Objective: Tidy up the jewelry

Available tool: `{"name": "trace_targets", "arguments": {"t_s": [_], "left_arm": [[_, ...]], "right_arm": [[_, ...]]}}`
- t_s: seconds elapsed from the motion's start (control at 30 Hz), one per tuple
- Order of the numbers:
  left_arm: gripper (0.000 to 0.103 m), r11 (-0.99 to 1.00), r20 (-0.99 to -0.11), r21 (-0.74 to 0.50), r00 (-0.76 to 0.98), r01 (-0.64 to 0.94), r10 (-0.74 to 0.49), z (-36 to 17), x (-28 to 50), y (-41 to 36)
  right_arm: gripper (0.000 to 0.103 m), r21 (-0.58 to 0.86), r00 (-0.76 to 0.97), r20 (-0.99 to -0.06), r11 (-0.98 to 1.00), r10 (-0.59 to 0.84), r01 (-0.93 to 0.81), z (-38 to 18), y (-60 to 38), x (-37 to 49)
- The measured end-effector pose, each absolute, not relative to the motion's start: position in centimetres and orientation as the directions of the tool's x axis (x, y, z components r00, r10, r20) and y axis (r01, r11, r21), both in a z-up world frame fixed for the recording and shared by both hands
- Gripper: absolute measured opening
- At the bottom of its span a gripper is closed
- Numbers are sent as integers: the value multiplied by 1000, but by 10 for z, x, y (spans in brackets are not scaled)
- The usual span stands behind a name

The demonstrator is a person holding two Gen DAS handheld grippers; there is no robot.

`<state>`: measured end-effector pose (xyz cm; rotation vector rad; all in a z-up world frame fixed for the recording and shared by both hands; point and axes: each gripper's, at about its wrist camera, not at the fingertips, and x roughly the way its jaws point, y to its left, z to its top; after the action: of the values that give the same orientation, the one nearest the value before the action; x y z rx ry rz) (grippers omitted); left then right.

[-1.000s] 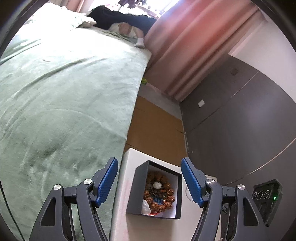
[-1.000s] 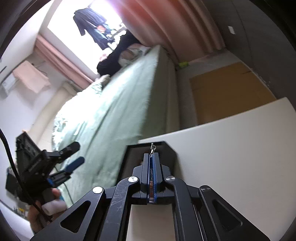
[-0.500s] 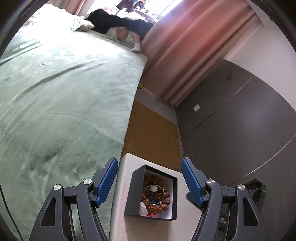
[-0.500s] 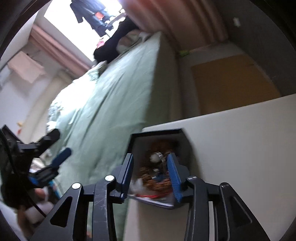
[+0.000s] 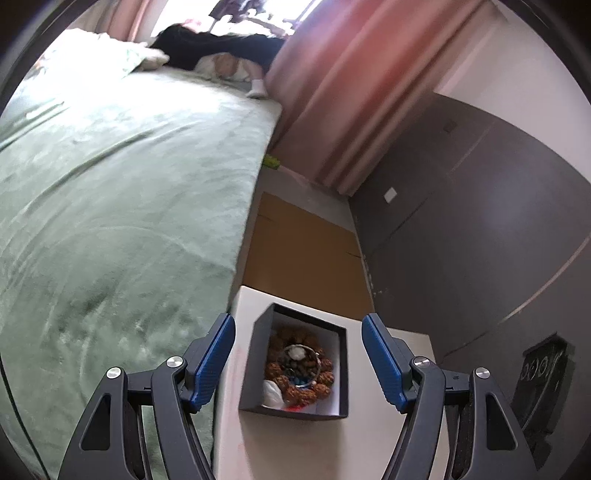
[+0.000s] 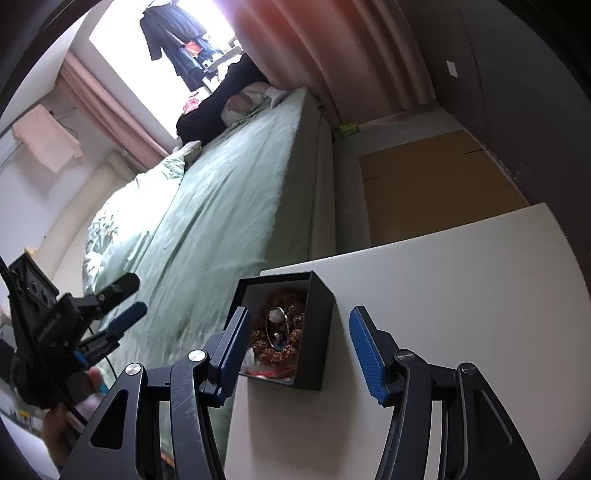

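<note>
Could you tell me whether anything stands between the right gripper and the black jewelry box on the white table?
Nothing visible does. The right gripper, its jaws opening and empty, hangs just short of the open black box on the white table, with no lid over the jewelry.

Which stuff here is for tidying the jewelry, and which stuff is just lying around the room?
For the job:
- black box on the white table
- bead bracelet inside it
- silver ring on top of the beads
- right gripper, jaws opening, nothing between them
- left gripper, open

Just lying about:
- green bed
- pink curtain
- cardboard on the floor
- clothes at the window
</note>
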<state>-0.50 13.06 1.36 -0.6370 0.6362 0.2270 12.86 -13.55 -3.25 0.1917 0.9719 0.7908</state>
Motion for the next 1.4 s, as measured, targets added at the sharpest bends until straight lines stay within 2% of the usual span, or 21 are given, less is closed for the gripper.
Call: {"name": "trace_targets", "arguments": {"t_s": [0.4, 0.47, 0.63, 0.77, 0.9, 1.03, 1.4], "left_arm": [[72, 871, -603, -368, 797, -326, 43, 23, -11, 77], [77, 878, -599, -358, 800, -317, 44, 24, -12, 69], [91, 904, -572, -315, 818, -289, 62, 33, -20, 49], [96, 916, -571, -276, 816, -292, 88, 36, -26, 40], [99, 916, -574, -264, 812, -301, 102, 34, -33, 32], [99, 914, -583, -266, 806, -305, 100, 27, -43, 22], [99, 933, -574, -255, 816, -253, 64, 29, -47, -5]], "right_arm": [[56, 389, 386, -684, 757, 619, -525, -11, -180, 119], [57, 370, 399, -686, 763, 609, -529, -7, -186, 117], [80, 362, 433, -663, 767, 611, -529, 4, -213, 109], [87, 393, 427, -647, 756, 632, -523, 10, -229, 106], [98, 395, 415, -659, 757, 628, -520, 11, -238, 103], [103, 390, 428, -655, 764, 623, -515, 15, -252, 98], [103, 350, 439, -667, 774, 602, -528, 17, -268, 90]]}}
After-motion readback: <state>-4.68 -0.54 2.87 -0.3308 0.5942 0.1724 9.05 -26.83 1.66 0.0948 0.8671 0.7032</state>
